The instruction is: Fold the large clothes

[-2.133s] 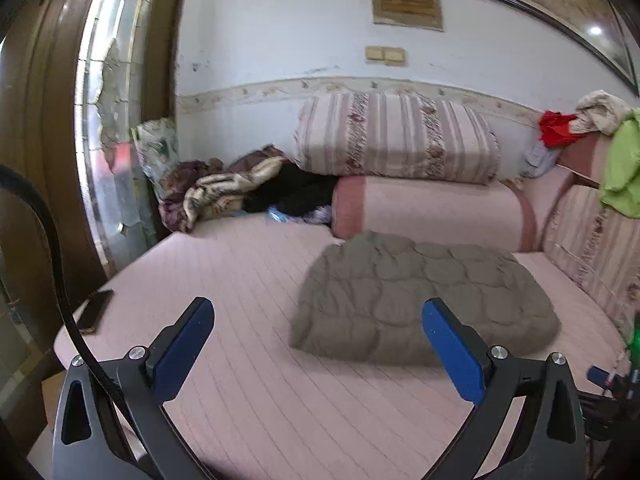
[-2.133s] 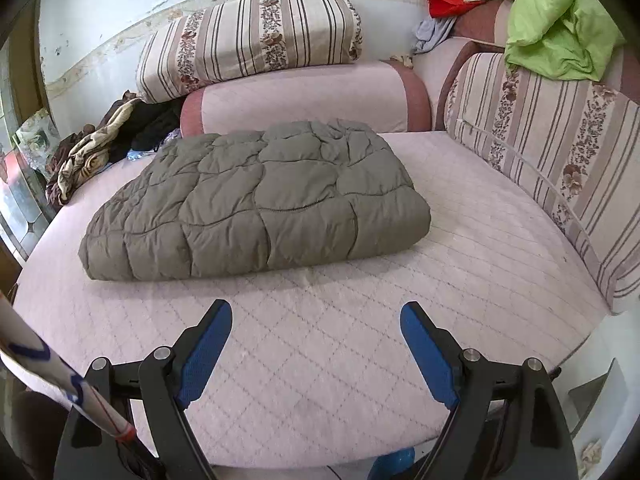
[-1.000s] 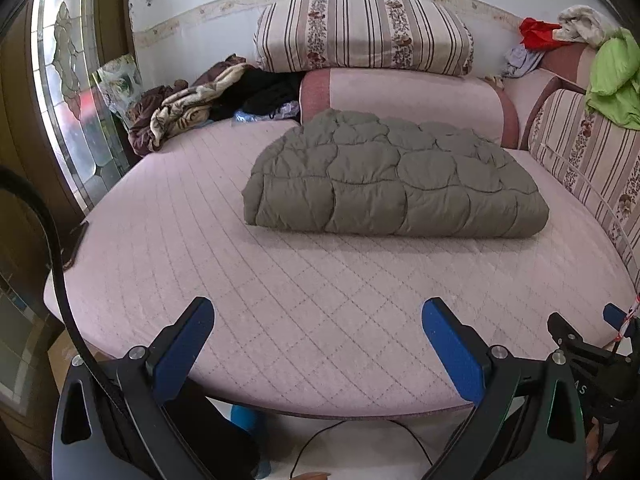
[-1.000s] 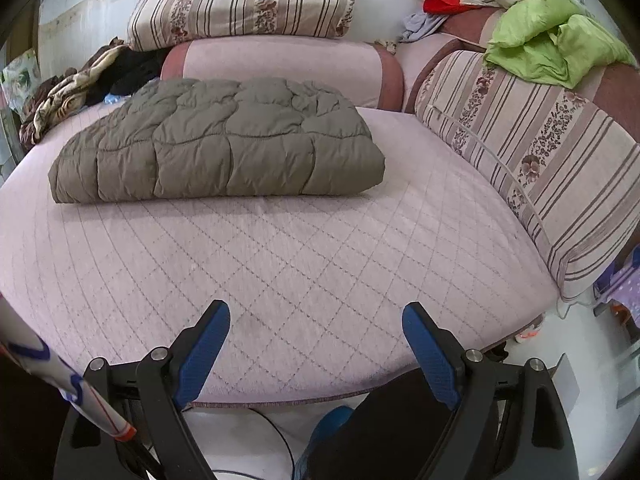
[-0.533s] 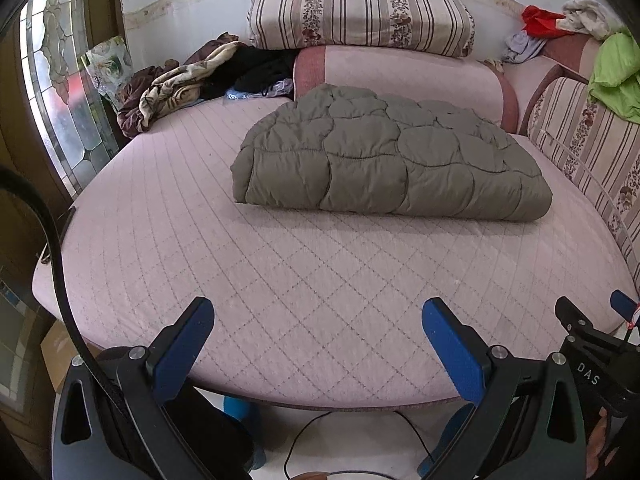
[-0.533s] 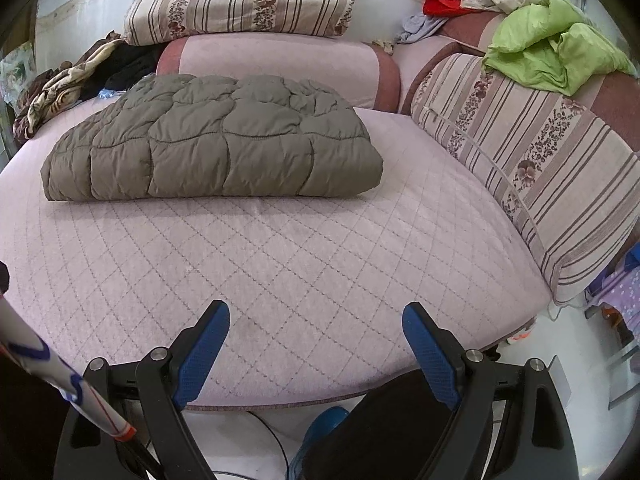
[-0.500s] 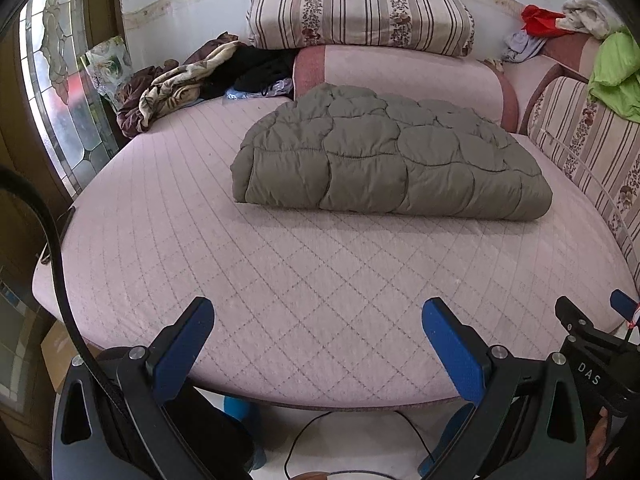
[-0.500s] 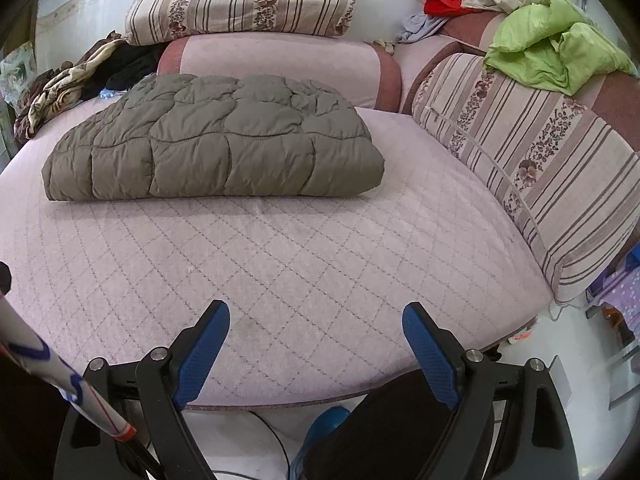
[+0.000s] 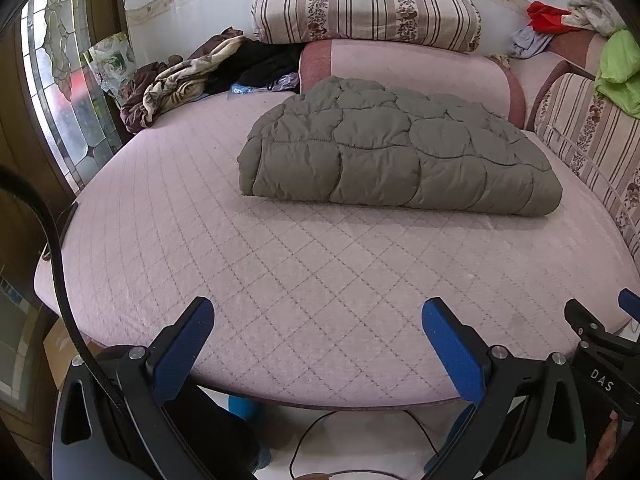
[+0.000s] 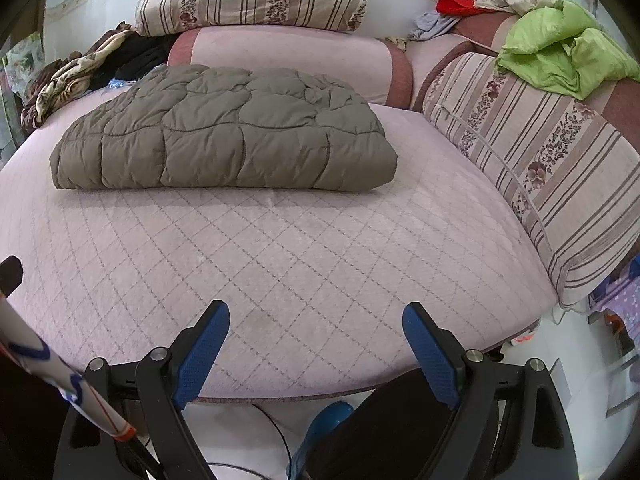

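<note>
A grey-brown quilted garment lies folded into a thick rectangle on the far half of the pink quilted bed. My left gripper hangs open over the bed's near edge, well short of the garment, with nothing between its blue pads. My right gripper is likewise open and empty above the near edge, the garment lying ahead and to the left. The right gripper's black body shows at the lower right of the left wrist view.
Striped cushions and a pink bolster line the back. A heap of clothes sits at the back left by the glass door. A green garment lies on the striped right backrest. A cable lies on the floor below.
Both views have tilted down since two seconds ago, so the bed's near edge and the floor now show. Over the last half second almost nothing has moved. Both grippers stay open.
</note>
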### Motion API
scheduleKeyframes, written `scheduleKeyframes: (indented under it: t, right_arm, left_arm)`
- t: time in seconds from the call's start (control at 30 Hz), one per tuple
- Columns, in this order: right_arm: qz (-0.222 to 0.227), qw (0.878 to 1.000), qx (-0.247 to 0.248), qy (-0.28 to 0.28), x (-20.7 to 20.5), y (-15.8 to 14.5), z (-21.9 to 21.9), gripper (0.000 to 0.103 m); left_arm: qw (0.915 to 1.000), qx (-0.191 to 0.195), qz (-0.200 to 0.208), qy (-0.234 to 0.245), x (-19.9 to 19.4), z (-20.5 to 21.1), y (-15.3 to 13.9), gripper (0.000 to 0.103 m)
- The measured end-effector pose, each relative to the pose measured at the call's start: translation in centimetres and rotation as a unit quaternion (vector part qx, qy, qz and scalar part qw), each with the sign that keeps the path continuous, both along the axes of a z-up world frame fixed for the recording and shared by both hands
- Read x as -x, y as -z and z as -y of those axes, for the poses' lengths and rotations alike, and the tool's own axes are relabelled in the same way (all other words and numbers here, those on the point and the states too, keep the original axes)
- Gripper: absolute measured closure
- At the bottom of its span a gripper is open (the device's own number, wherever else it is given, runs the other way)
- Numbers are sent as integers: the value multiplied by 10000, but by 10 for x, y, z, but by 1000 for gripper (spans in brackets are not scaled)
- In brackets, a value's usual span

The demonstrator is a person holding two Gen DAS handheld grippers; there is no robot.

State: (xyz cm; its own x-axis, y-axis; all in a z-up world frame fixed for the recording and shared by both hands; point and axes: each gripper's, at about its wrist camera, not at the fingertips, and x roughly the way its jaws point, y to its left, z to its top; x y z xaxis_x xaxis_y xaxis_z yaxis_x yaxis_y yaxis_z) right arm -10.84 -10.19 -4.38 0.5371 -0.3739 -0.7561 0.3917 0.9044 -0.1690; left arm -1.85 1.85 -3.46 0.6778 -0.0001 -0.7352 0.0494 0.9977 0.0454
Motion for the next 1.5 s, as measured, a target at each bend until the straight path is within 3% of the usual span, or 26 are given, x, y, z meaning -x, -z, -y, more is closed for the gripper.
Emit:
scheduleKeyframes:
  t: [1.5]
  right_arm:
    - [60, 9998, -97, -154, -1, -2, -12, 12]
  left_arm:
    - [9996, -56, -272, 74, -2, 4, 18, 0]
